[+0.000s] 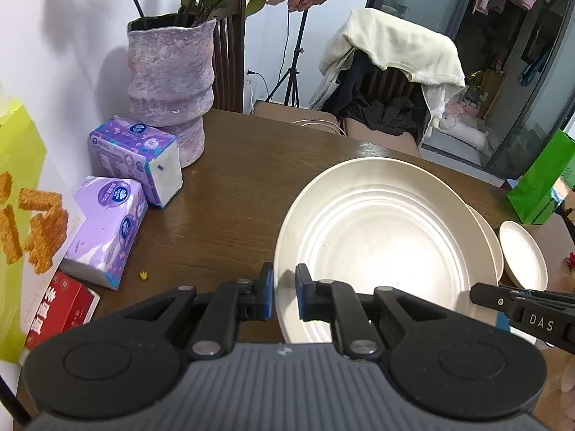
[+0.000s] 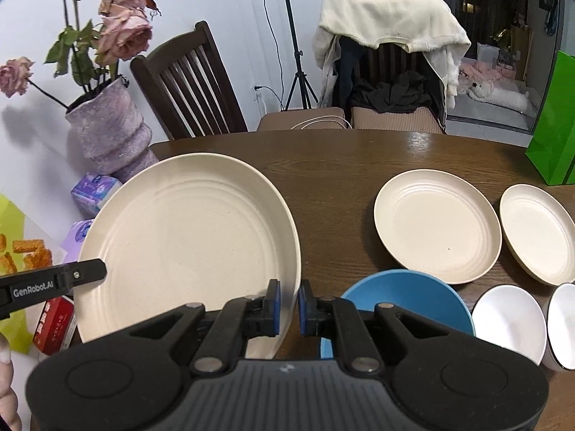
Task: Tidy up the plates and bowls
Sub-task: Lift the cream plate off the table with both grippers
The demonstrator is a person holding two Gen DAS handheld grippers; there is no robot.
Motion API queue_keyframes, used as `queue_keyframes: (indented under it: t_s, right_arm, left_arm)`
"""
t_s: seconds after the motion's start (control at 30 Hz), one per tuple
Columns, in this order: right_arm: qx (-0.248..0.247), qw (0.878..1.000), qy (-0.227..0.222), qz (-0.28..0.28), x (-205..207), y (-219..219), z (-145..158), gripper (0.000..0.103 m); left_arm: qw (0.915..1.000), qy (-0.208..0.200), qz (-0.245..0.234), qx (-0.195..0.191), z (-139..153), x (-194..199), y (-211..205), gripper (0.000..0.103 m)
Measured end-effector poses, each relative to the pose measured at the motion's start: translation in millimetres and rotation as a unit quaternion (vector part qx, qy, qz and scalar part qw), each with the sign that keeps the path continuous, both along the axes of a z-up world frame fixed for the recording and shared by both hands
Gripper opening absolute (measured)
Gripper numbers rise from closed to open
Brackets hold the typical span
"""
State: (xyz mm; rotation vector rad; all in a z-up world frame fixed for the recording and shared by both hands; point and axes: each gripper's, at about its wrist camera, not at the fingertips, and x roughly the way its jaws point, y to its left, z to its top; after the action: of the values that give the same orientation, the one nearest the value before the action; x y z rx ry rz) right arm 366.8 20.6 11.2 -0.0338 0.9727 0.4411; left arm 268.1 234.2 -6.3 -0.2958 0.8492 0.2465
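Carry step: left gripper (image 1: 284, 296) and right gripper (image 2: 289, 309) each clamped on large plate (image 2: 187, 248) rim, plate tilted above table (image 2: 341, 176); next, probably lower it level onto a smaller plate (image 2: 436, 226).

Brown wooden bench (image 1: 230, 194) carries, along its left edge by the white wall, a mottled purple vase (image 1: 170, 82) holding wilted pink roses (image 2: 124, 32). Two purple tissue packs lie just beside the vase base: one (image 1: 138, 158) nearer it, the other (image 1: 106, 230) closer to the camera. A red box (image 1: 63, 309) sits at the bench's near left corner, next to a yellow-green bag (image 1: 18, 165) printed with orange sticks. A bright green bag (image 2: 553, 122) stands at the far right. Behind the bench: a dark slatted chair (image 2: 190, 82), a second chair draped with a cream garment (image 2: 388, 21), and a black tripod (image 2: 296, 64).
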Motion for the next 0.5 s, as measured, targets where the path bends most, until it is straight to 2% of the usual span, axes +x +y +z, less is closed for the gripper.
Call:
queue_keyframes:
  t_s: [0.5]
  right_arm:
    - [0.009,1.0,-0.016,-0.016,-55.9,-31.2,20.2,0.01]
  left_arm:
    - [0.9994,-0.024,-0.02,-0.015,18.7,-53.4,-26.1,0.013]
